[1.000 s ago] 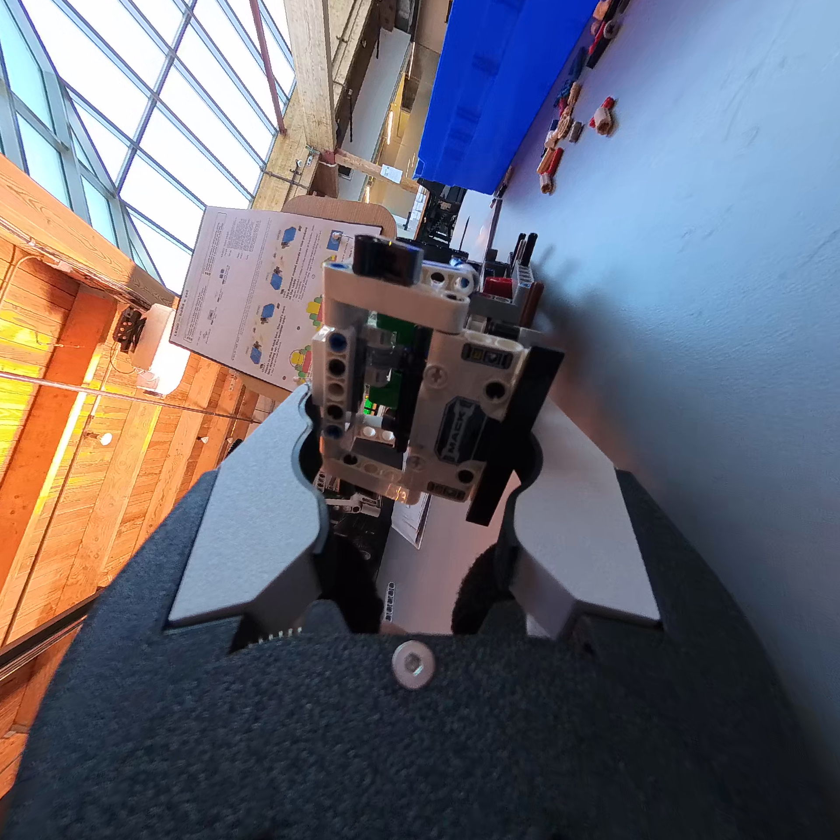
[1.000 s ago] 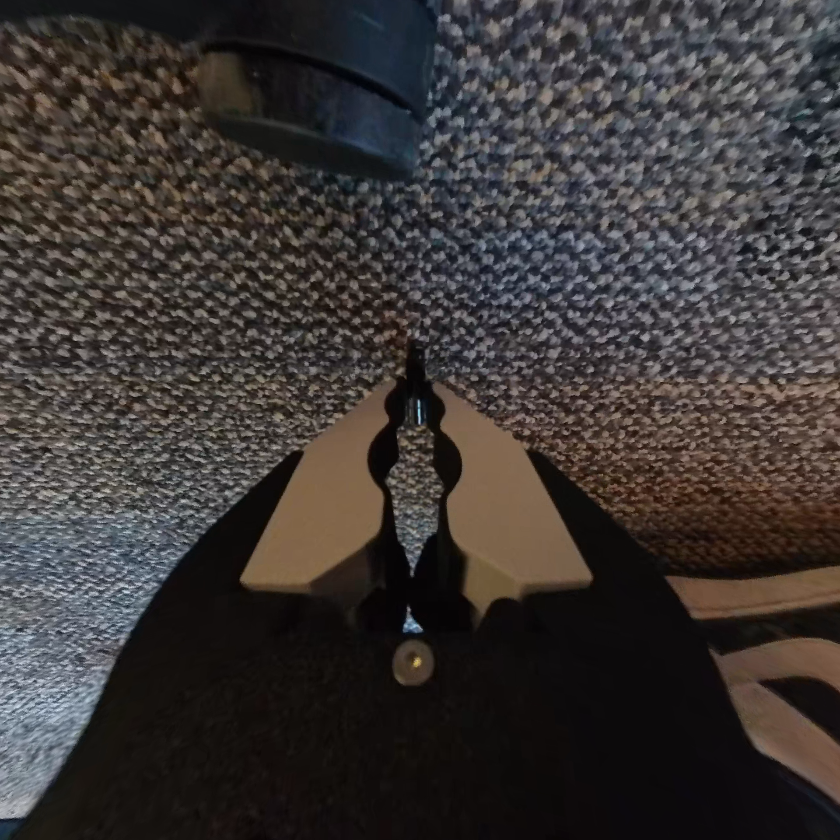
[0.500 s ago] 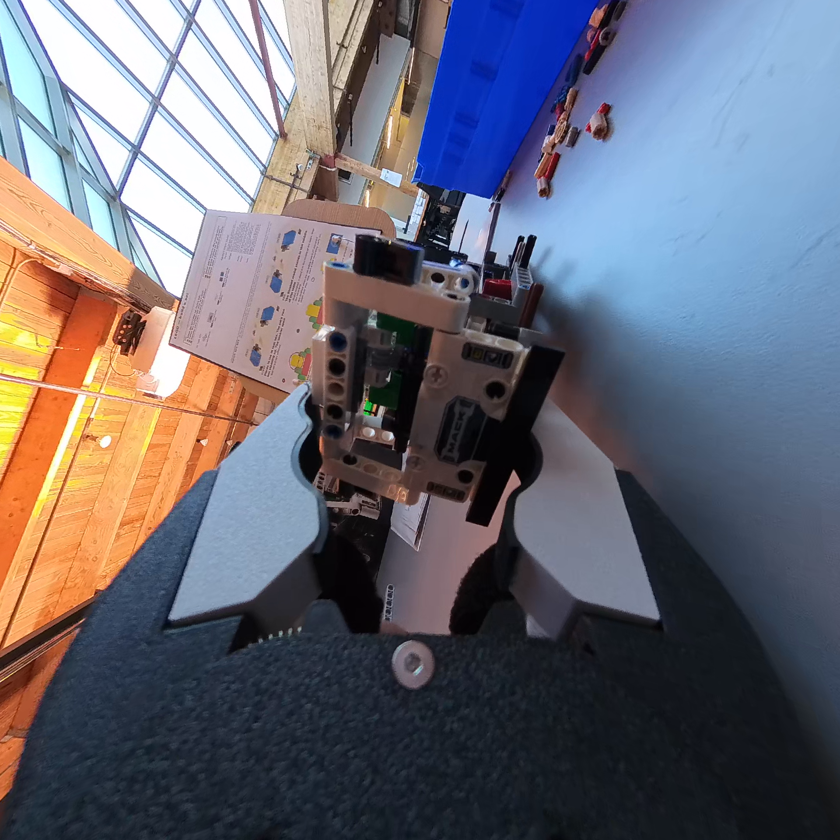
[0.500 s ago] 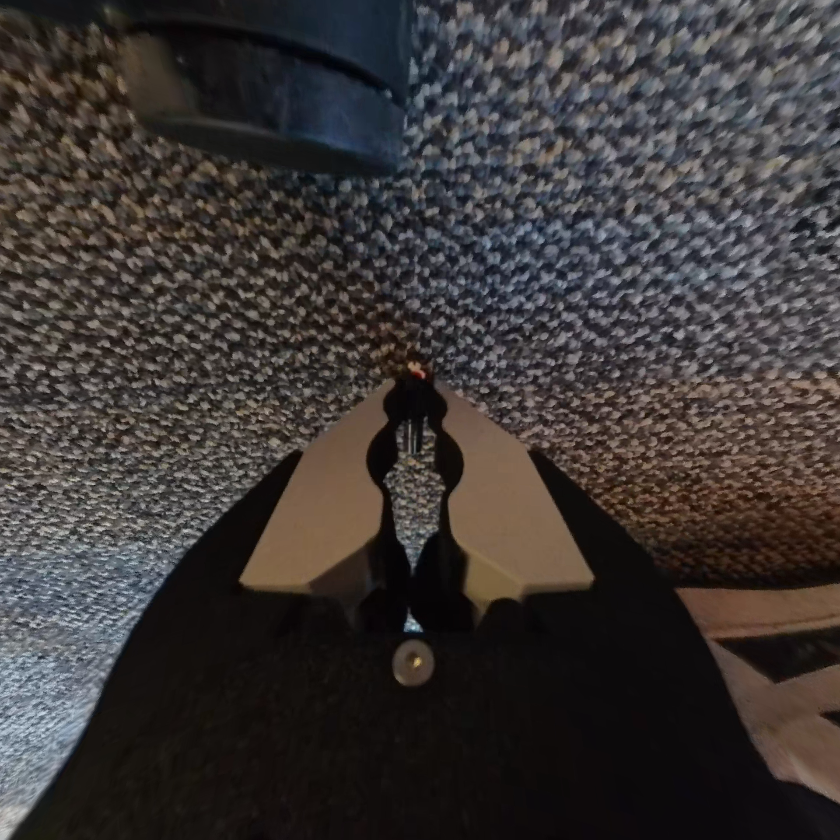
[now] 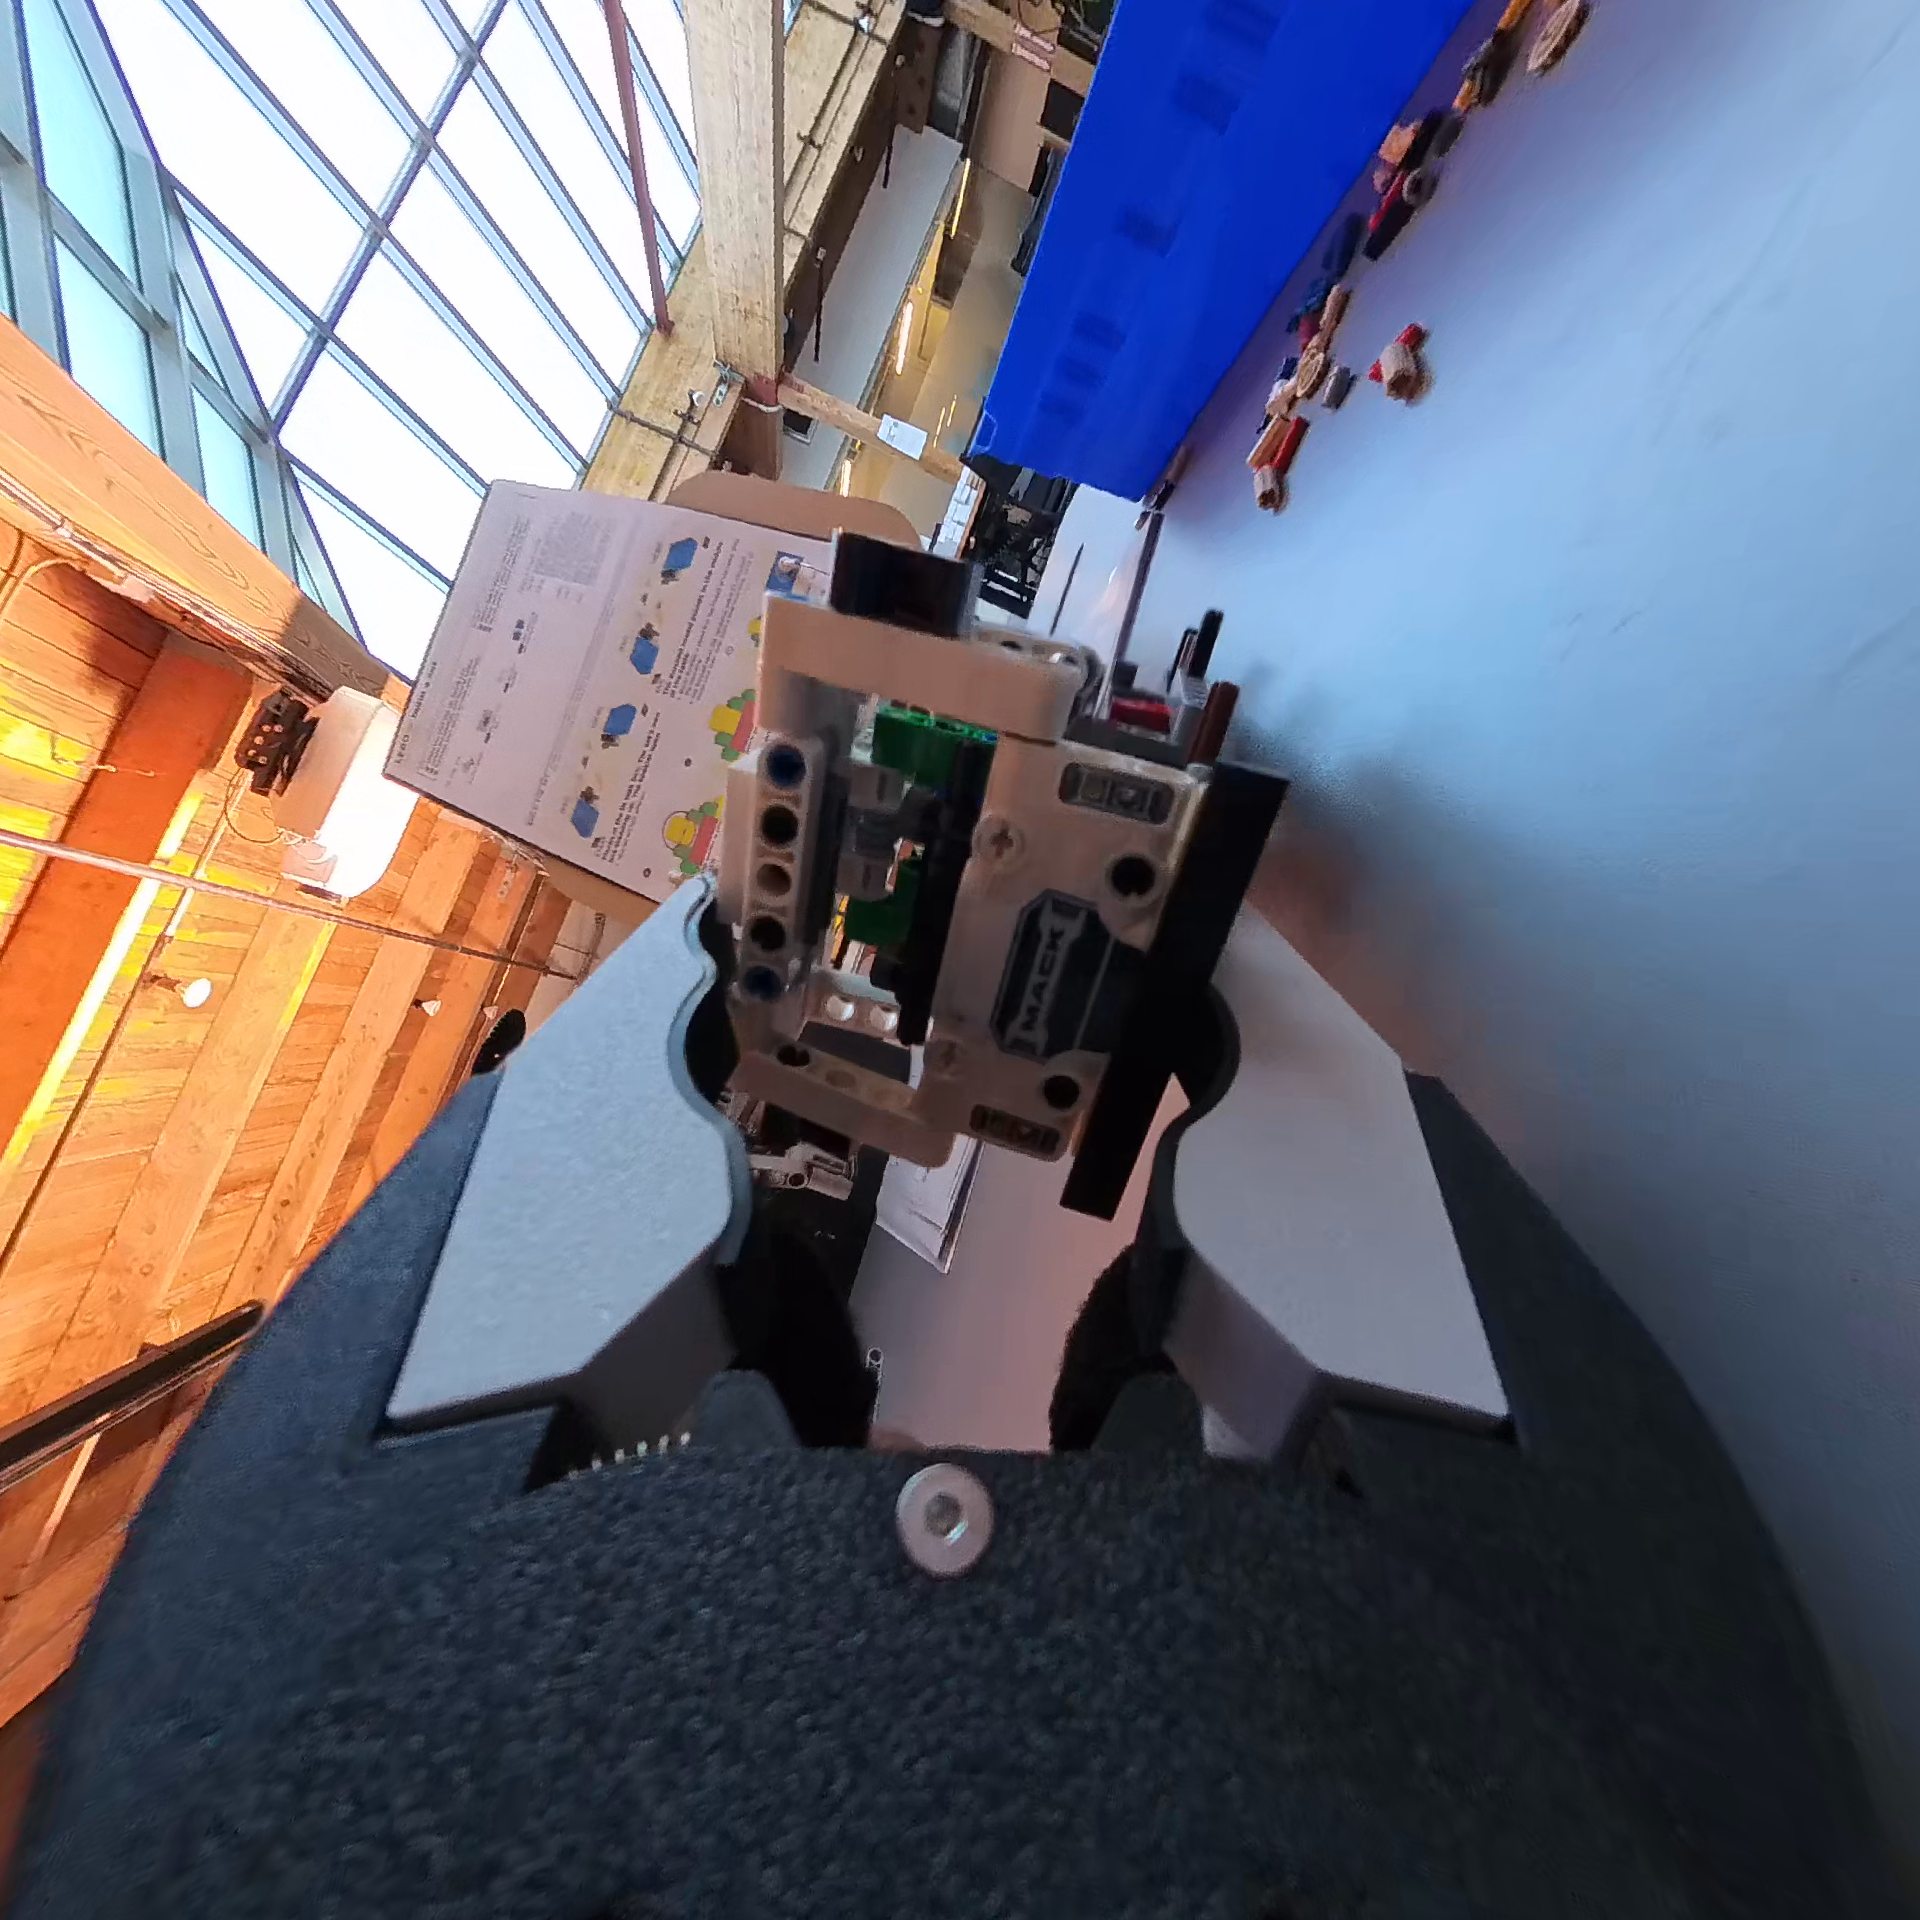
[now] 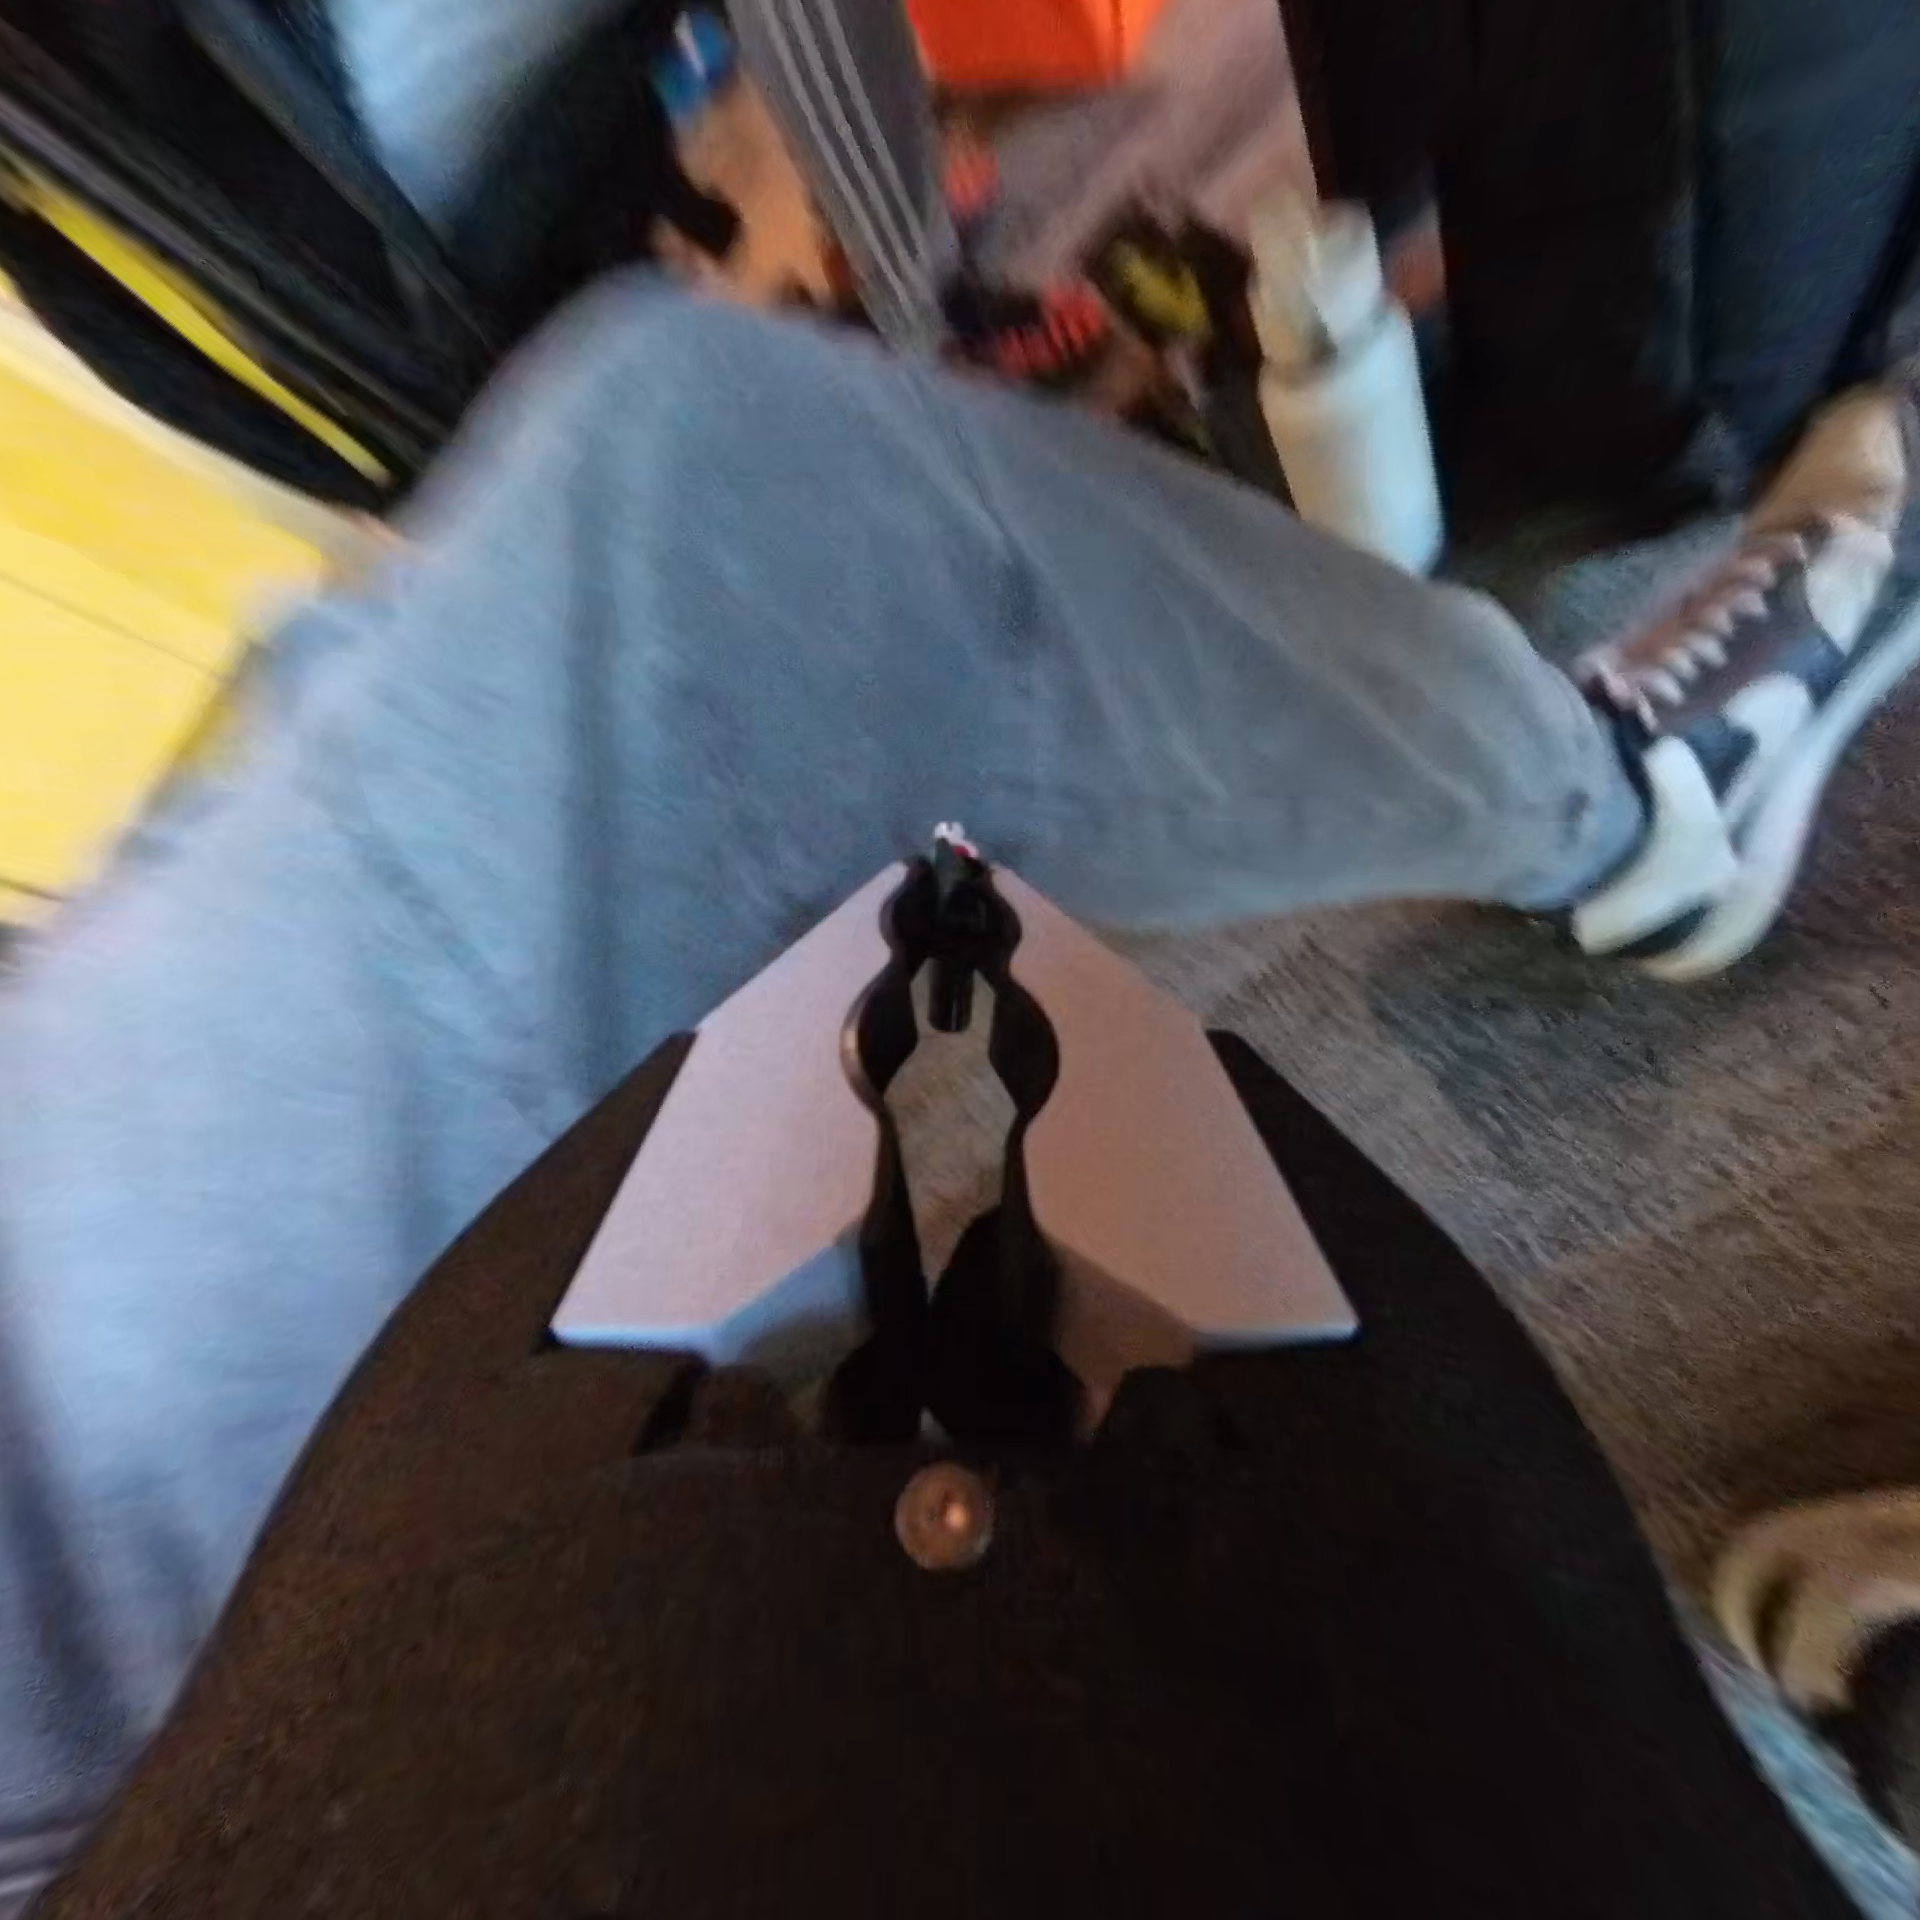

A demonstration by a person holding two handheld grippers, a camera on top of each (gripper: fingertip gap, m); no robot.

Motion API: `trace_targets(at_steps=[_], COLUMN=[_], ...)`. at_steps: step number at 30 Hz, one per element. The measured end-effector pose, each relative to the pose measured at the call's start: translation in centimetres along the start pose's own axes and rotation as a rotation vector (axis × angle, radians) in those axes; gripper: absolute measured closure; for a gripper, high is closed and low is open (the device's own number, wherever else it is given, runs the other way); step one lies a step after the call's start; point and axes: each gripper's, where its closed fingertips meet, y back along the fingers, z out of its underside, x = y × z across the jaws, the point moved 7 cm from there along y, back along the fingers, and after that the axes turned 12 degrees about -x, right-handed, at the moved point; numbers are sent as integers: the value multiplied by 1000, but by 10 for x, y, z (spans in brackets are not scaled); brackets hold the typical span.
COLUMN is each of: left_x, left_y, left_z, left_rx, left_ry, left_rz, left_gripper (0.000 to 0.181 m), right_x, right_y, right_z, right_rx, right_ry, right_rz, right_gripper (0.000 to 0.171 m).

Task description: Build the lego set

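Observation:
My left gripper (image 5: 966,935) is shut on the lego assembly (image 5: 997,852), a white and grey Technic frame with green parts inside and a black beam on its right side. The left finger presses the white holed beam and the right finger presses the black beam. It is held up beside the pale table (image 5: 1610,727). My right gripper (image 6: 948,883) is shut on a small black pin (image 6: 948,977) with a red and white tip that sticks out past the fingertips. This view is blurred by motion.
A propped instruction sheet (image 5: 603,707) stands behind the assembly. A blue bin (image 5: 1164,229) and several loose pieces (image 5: 1320,384) lie farther along the table. The right wrist view shows a person's grey-trousered leg (image 6: 727,623), a shoe (image 6: 1745,727) and carpet (image 6: 1455,1143).
My right gripper has swung up from the carpet toward a person's leg, with the small black pin still between its tips. My left gripper holds the assembly almost still.

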Motion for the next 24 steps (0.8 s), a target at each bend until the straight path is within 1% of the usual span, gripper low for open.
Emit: trace_targets(at_steps=[2,3,5,6,7,9,11,13,15,17,19,20,22,24], left_x=[-2,-2,-2,-1,0,2,4,4,3,2,2,1,-2,-3], left_y=[0,0,-2,-2,-3,-3,-1,0,3,6,6,6,6,6], left_z=[1,2,4,5,5,4,3,3,1,-2,-2,-2,-2,-2], left_rx=[5,10,16,17,16,18,24,26,40,63,81,84,73,65], left_ry=[5,8,4,-4,-11,-20,-33,-33,-13,6,16,23,65,87], left_rz=[-10,-15,-24,-28,-32,-36,-41,-40,-33,-26,-15,-13,-1,4], left_gripper=[97,97,97,97,97,97,97,97,97,97,97,97,97,97], right_x=[-45,-62,-93,-105,-111,-120,-118,-116,-114,-105,-92,-86,-65,-40], right_y=[41,59,92,105,116,136,148,172,207,240,268,278,285,281], right_z=[-27,-36,-52,-58,-62,-64,-60,-66,-88,-121,-159,-177,-201,-213], right_rx=[87,110,182,198,196,217,172,251,311,281,288,326,320,294], right_ry=[-41,-84,-100,-104,-119,-177,-252,-266,-113,31,87,102,72,107], right_rz=[-100,-129,-163,-174,-152,-175,-168,-124,107,324,377,355,335,424], right_gripper=[165,165,165,165,165,165,165,165,165,164,165,164,164,165])
